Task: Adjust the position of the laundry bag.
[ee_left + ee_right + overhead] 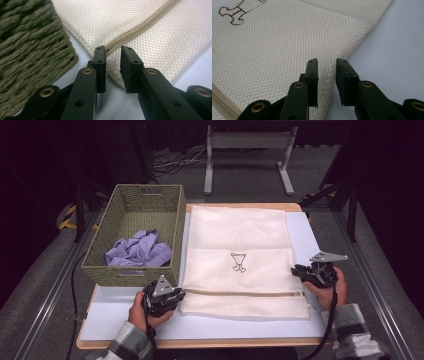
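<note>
Basket [131,220] at left, purple cloth [138,251] inside. Beside it, mesh bag [240,255] flat on worktop [125,320]. Left tool [113,53] slightly apart at zip end [111,46], pads not pressing. Right tool [326,66] likewise apart over right bag edge, probably just off the mesh. Risk: closing shallow, pinching one layer only, bag slipping or zip snagging.

The basket [131,220] hides the counter [305,235] behind it and part of the purple cloth [137,251]. The bag's [240,260] small print [239,262] is too small to read. Both sleeves [350,330] run off the bottom edge.
</note>
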The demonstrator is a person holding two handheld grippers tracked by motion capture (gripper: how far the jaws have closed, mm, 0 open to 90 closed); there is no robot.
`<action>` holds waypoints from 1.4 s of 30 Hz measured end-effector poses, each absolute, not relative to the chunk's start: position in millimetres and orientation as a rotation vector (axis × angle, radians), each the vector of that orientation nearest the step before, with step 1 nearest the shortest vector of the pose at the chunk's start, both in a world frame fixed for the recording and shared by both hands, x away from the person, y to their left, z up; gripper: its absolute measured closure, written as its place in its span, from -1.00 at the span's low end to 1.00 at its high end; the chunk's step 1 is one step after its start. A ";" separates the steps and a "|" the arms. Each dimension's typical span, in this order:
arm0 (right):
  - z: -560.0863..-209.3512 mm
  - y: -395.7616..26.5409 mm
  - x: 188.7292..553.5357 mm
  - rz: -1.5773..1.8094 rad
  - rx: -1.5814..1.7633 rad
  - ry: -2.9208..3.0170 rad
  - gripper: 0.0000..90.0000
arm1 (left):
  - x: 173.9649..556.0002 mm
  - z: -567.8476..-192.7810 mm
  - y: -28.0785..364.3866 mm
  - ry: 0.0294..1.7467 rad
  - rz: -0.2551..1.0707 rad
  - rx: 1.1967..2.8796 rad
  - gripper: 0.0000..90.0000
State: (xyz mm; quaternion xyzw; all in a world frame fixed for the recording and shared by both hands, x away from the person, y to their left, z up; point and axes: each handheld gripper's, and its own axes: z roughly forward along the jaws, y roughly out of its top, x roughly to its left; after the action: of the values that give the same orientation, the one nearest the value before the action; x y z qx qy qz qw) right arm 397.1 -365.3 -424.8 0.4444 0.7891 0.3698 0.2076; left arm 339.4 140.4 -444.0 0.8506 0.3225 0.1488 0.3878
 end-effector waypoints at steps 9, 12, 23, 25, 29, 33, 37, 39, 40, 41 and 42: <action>-417.9 -371.0 379.8 1.033 1.217 2.188 0.58 | 335.2 -440.6 147.5 0.787 0.382 2.149 0.58; -416.9 -375.3 372.5 1.057 1.232 2.175 0.58 | 334.0 -440.1 148.9 0.781 0.380 2.151 0.58; -421.0 -377.1 352.3 1.063 1.246 2.204 0.54 | 335.2 -447.5 139.0 0.770 0.351 2.202 0.48; -421.0 -377.3 347.7 1.070 1.238 2.210 0.52 | 335.0 -447.7 139.3 0.770 0.349 2.201 0.46; -421.2 -376.8 338.0 1.088 1.235 2.235 0.40 | 334.6 -447.5 142.4 0.766 0.341 2.202 0.43; -422.4 -375.4 330.9 1.077 1.218 2.255 0.34 | 333.6 -447.0 144.2 0.749 0.347 2.207 0.40; -424.6 -377.5 323.7 1.079 1.230 2.259 0.28 | 331.8 -446.9 148.3 0.738 0.347 2.213 0.38; -426.2 -379.3 318.5 1.085 1.243 2.265 0.24 | 330.2 -446.2 151.0 0.730 0.352 2.212 0.36; -427.0 -379.6 316.6 1.089 1.249 2.264 0.22 | 329.6 -445.6 152.6 0.723 0.352 2.210 0.35; -428.3 -379.8 314.7 1.088 1.247 2.266 0.19 | 328.8 -445.3 153.5 0.720 0.355 2.212 0.34; -429.6 -379.4 313.3 1.085 1.257 2.265 0.16 | 328.1 -445.2 154.5 0.718 0.363 2.218 0.33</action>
State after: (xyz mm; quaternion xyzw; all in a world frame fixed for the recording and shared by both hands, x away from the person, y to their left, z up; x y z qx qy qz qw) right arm 313.3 -379.4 -429.6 0.4412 0.7954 0.3811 0.1657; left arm 328.1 154.5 -445.2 0.8690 0.2814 0.1423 0.3813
